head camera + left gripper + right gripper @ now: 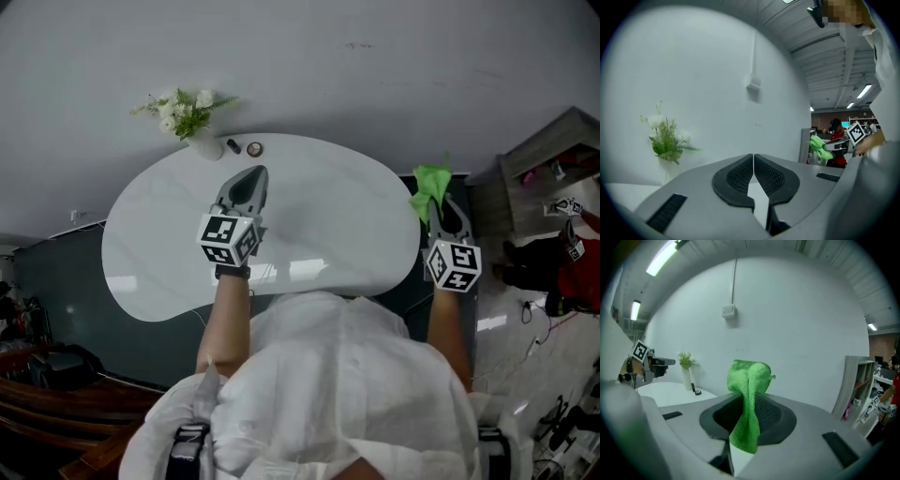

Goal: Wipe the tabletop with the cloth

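Cloth: the green cloth [749,394] was bunched and pinched near its middle; a rounded wad stood above the pads and a loose tail hung below them; it touched nothing but the claw.
Claw on it: your right gripper [446,214] was clamped on that cloth, its jaws narrowed onto the fabric.
Cloth against the table: in the head view it sat just past the right end of the white tabletop [319,216]; it was in the air, not on the surface.
Other claw: your left gripper [753,161] had its jaws pressed together with nothing between them; it hung over the middle of the tabletop, toward the far side.
Step in hand: by my reading, you were bringing the cloth in to the surface; no wiping contact showed yet.
Doing it well: you likely needed to tip the right claw down so the wad led and met the top before the pads did; a flat, even press and long overlapping passes from the right end leftward seemed best; the left claw looked better lifted clear of the wiping path.
Hazards: a vase of flowers [192,120] stood at the far rim with 2 small items [242,148] just beside it; passes near them probably called for a slower, shorter stroke.
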Action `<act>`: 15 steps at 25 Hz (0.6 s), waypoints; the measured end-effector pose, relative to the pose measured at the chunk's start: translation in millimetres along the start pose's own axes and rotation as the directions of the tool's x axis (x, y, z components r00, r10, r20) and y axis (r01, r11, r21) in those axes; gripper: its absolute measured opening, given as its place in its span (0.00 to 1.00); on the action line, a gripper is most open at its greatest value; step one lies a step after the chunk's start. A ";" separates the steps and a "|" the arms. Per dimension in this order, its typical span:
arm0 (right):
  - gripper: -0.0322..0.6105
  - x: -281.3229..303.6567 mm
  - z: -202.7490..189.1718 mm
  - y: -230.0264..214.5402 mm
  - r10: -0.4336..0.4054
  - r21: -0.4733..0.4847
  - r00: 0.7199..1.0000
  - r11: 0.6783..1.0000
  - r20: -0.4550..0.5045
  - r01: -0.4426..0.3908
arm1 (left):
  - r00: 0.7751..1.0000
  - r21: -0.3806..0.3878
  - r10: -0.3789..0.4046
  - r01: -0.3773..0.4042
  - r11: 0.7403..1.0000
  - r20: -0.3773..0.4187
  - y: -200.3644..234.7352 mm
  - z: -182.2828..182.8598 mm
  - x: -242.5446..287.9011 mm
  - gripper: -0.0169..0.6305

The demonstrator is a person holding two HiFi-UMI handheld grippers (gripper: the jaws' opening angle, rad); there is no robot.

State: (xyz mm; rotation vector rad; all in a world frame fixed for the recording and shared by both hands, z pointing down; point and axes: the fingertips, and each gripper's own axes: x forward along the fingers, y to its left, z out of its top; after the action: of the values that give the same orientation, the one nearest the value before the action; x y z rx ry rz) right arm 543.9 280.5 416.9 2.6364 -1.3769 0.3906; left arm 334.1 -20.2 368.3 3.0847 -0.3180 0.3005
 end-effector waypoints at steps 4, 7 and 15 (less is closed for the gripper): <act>0.16 -12.9 60.1 13.2 0.045 -0.042 0.988 0.998 0.144 -0.039 | 0.994 0.060 0.017 -0.023 0.998 0.110 7.3 48.2 -21.4 0.06; 0.16 -21.9 89.0 18.7 0.062 -0.076 0.978 0.996 0.199 -0.048 | 0.983 0.094 0.022 -0.040 0.995 0.180 10.3 76.7 -37.4 0.06; 0.16 -40.5 133.5 27.2 0.091 -0.104 0.949 0.993 0.302 -0.062 | 0.949 0.142 0.033 -0.081 0.986 0.313 12.6 134.9 -72.9 0.06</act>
State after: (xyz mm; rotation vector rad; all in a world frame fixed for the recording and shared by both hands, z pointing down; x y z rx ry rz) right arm 521.1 264.3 277.5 2.6536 -1.5449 -0.0809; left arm 286.8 -24.1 222.0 3.2761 -0.4099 -0.1735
